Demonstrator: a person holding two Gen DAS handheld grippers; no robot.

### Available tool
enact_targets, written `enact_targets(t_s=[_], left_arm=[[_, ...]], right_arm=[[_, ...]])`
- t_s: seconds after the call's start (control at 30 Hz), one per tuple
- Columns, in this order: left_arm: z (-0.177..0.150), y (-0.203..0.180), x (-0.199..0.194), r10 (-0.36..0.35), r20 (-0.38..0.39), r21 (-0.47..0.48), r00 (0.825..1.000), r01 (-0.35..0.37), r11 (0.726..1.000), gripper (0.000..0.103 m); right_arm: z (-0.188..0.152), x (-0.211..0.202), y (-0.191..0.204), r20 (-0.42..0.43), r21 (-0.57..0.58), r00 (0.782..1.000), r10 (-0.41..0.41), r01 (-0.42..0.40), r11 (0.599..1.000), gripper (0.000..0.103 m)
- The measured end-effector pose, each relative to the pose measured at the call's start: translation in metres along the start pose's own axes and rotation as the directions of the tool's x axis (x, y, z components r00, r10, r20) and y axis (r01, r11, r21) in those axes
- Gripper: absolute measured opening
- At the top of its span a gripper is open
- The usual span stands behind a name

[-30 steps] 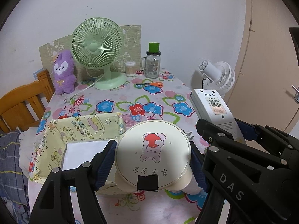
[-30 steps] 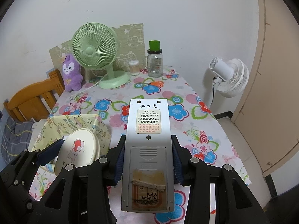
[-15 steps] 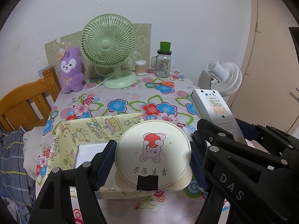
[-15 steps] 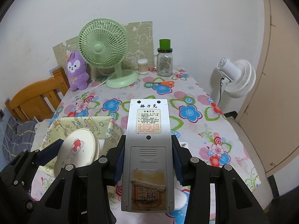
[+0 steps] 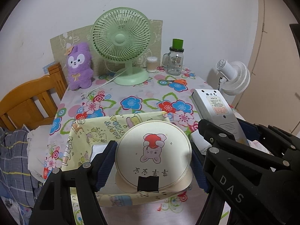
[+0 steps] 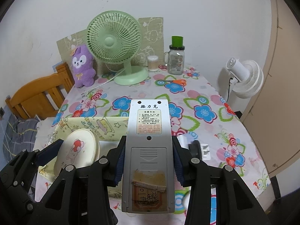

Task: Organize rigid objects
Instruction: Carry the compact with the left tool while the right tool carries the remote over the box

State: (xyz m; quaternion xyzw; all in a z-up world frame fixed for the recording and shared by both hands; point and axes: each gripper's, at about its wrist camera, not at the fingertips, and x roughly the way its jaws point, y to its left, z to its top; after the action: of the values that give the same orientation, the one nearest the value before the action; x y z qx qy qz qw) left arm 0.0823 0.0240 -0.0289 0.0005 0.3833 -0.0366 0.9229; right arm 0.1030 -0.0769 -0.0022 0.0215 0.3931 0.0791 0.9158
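My left gripper (image 5: 152, 161) is shut on a round cream case (image 5: 152, 154) with a rabbit picture, held above a yellow cartoon-print fabric box (image 5: 97, 131) at the table's near left. My right gripper (image 6: 149, 159) is shut on a grey remote control (image 6: 149, 142), back side up, held above the table just right of the box (image 6: 90, 123). The remote also shows in the left wrist view (image 5: 215, 112), and the case in the right wrist view (image 6: 76, 150).
On the flowered tablecloth (image 6: 204, 112) at the back stand a green desk fan (image 6: 114, 45), a purple plush (image 6: 82, 65), a glass jar with green lid (image 6: 176, 58) and orange scissors (image 6: 178, 82). A wooden chair (image 6: 37, 93) is left, a white fan (image 6: 245, 78) right.
Both grippers have pulled back and up from the table with their objects still held; more of the table and the fabric box shows below them.
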Motion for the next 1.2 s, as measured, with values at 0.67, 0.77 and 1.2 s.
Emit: enact_targets(t_s=[0.67, 0.77, 1.2], left_arm=[[-0.005, 0.047, 0.028, 0.025, -0.064, -0.029, 0.998, -0.026, 0.999, 0.076], [-0.006, 0.053, 0.033, 0.029, -0.074, -0.026, 0.997, -0.031, 0.999, 0.076], [-0.015, 0.069, 0.050, 0.068, -0.107, -0.023, 0.992, -0.071, 0.997, 0.076]], right_arm=[[0.001, 0.039, 0.047, -0.076, -0.020, 0.997, 0.015, -0.016, 1.000, 0.047], [0.000, 0.043, 0.052, -0.087, -0.027, 0.996, 0.014, -0.016, 1.000, 0.047], [-0.008, 0.059, 0.067, -0.119, -0.050, 0.993, -0.005, -0.001, 0.999, 0.047]])
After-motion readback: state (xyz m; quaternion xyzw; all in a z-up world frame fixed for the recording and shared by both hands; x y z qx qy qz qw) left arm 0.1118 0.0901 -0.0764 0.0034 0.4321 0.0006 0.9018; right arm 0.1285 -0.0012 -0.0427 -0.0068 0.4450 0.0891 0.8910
